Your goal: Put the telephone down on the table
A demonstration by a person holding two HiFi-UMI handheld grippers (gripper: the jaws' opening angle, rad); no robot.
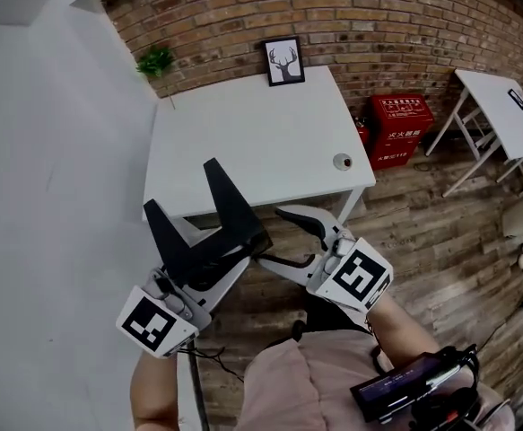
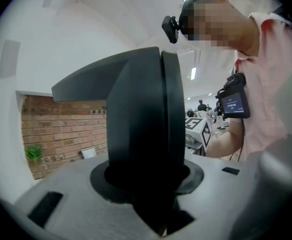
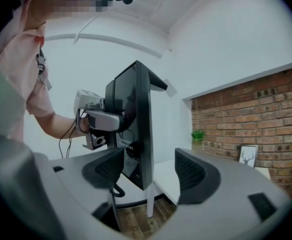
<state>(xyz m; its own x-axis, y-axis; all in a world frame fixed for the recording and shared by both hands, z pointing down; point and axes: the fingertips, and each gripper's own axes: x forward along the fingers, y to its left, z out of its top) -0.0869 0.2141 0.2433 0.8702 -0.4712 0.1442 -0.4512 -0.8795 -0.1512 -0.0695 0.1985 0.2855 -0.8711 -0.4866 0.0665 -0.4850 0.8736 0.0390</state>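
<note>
The telephone (image 1: 216, 232) is a black angular piece held in the air just short of the white table's (image 1: 261, 133) near edge. My left gripper (image 1: 209, 260) is shut on its lower part. In the left gripper view the telephone (image 2: 135, 124) fills the gap between the jaws of that gripper (image 2: 146, 184). My right gripper (image 1: 288, 238) stands open just to the right of it. In the right gripper view the telephone's (image 3: 135, 119) thin edge sits between the spread pads of the right gripper (image 3: 151, 171), and neither pad touches it.
On the table are a framed deer picture (image 1: 284, 61) at the back, a small plant (image 1: 156, 61) at the back left corner and a small round thing (image 1: 342, 161) near the right edge. A red box (image 1: 401, 128) and a second white table (image 1: 503, 110) stand to the right.
</note>
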